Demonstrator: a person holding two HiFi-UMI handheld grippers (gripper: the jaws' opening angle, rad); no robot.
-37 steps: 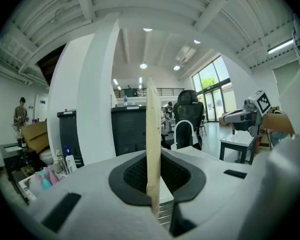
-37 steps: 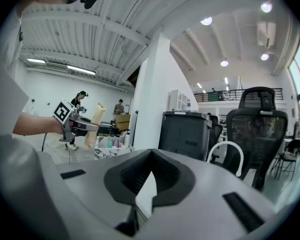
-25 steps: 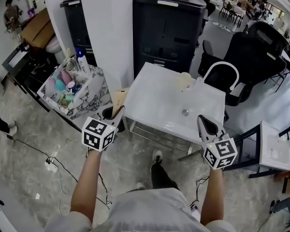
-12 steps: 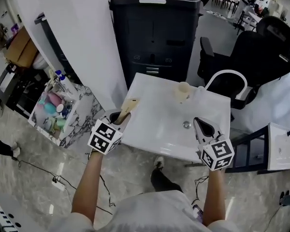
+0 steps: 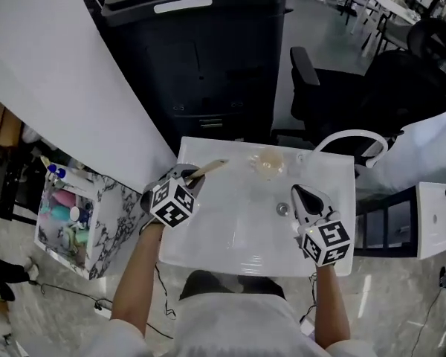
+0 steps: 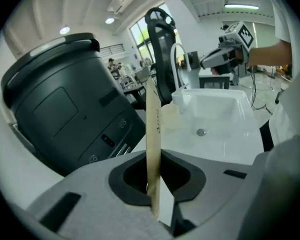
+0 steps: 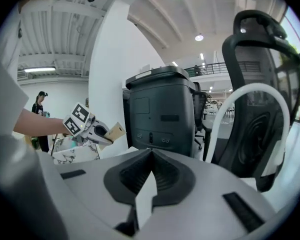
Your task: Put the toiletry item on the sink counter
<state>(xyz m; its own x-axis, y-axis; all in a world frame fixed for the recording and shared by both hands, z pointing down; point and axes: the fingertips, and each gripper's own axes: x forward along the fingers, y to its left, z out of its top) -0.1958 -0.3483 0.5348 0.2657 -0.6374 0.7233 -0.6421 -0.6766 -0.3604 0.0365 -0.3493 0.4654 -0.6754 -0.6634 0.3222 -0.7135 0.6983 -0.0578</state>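
A flat tan packet (image 5: 211, 169) sticks out of my left gripper (image 5: 191, 177), which is shut on it. It hangs over the left back part of the white sink counter (image 5: 208, 253). In the left gripper view the packet (image 6: 153, 129) stands upright between the jaws of the left gripper (image 6: 153, 184), with the basin (image 6: 225, 109) and its drain (image 6: 201, 132) beyond. My right gripper (image 5: 300, 194) hovers beside the drain (image 5: 282, 209), shut with nothing in it. In the right gripper view its closed jaws (image 7: 149, 156) point toward the left gripper (image 7: 96, 130) and the packet (image 7: 115, 132).
A pale cup (image 5: 267, 163) sits at the sink's back edge, next to the white arched faucet (image 5: 349, 135). A tall black cabinet (image 5: 201, 58) stands behind the sink, a black office chair (image 5: 390, 80) at the right. A marble-patterned box of toiletries (image 5: 67, 218) is on the left.
Both grippers have moved forward from the sink's near edge to over it. The left one still carries the tan packet, now above the left back of the counter.
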